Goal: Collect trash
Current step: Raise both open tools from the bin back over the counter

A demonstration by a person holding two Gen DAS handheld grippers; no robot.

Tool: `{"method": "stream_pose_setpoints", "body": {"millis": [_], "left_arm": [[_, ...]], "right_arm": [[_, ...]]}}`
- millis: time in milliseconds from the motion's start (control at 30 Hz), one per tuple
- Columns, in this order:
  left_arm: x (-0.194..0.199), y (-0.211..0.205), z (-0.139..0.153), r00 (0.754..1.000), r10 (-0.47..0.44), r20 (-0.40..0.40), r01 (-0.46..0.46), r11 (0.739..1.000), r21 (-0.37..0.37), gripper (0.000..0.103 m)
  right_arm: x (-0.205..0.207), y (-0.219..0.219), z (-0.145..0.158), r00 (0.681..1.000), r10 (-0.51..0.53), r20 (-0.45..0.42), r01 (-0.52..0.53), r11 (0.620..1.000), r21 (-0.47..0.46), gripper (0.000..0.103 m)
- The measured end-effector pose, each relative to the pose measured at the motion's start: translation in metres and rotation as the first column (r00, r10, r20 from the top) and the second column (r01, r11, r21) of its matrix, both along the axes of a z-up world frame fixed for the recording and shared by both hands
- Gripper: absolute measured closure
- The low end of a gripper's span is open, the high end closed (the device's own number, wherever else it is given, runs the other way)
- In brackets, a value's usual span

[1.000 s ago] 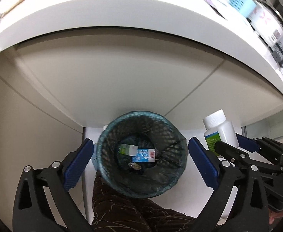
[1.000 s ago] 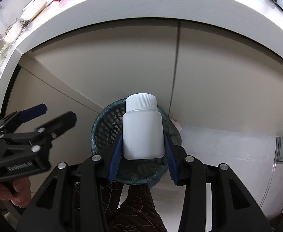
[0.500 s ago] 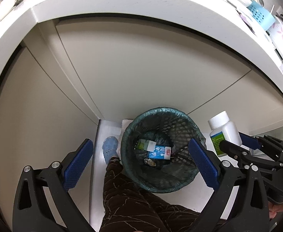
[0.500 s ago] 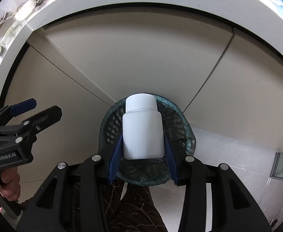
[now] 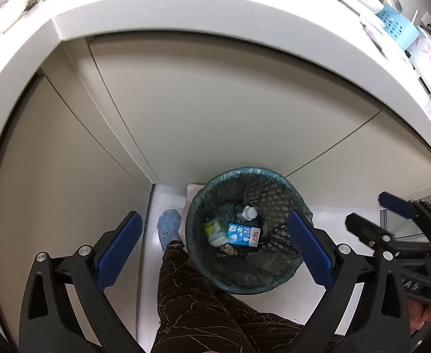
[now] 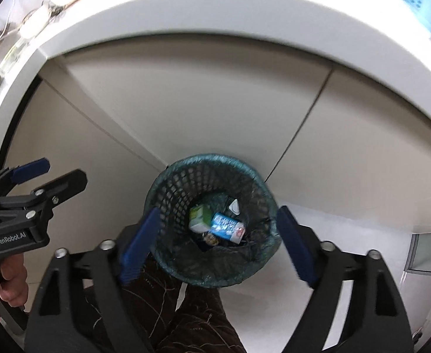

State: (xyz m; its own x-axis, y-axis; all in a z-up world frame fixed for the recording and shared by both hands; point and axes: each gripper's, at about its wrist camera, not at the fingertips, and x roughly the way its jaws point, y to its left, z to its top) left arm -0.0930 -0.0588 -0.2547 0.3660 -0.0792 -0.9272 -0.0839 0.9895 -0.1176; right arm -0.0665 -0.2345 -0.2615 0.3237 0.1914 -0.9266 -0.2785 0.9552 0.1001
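Bottle (image 5: 247,212) lies in bin (image 5: 292,276) beside two cartons (image 5: 242,234). Right claw (image 6: 217,242) opening, nothing between; left claw (image 5: 214,251) spread, empty. Judged: this drop done; tabletop (image 5: 186,14) clutter may remain.

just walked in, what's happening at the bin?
A person holds two grippers above a mesh trash bin on the floor by the cabinets. The right gripper is opening with nothing between its jaws; a white bottle lies inside the bin beside a green carton and a blue carton. The left gripper is open and empty.
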Motion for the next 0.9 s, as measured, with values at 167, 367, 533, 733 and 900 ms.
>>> {"method": "stream_pose_setpoints", "body": {"millis": [167,367,533,733,900], "left_arm": [[0.001,-0.001,0.03,0.999,-0.002,0.046,0.001,1.0,0.017,0.006],[0.003,0.002,0.067,0.996,-0.001,0.084,-0.001,1.0,0.026,0.006],[0.006,0.004,0.102,0.994,0.001,0.11,-0.004,1.0,0.024,0.006],[0.013,0.002,0.139,0.987,0.001,0.159,-0.005,1.0,0.023,0.007],[0.024,0.002,0.168,0.983,0.008,0.182,-0.012,1.0,0.021,0.007]], "right_arm": [[0.006,-0.019,0.031,0.996,-0.07,0.048,0.069,0.997,0.017,0.008],[0.009,-0.038,0.071,0.989,-0.101,0.105,0.102,0.995,-0.004,0.008],[0.007,-0.047,0.106,0.982,-0.114,0.15,0.113,0.994,0.011,0.008],[0.008,-0.051,0.147,0.968,-0.129,0.216,0.126,0.992,0.028,0.008],[0.014,-0.054,0.175,0.955,-0.146,0.258,0.143,0.989,0.032,0.008]]}}
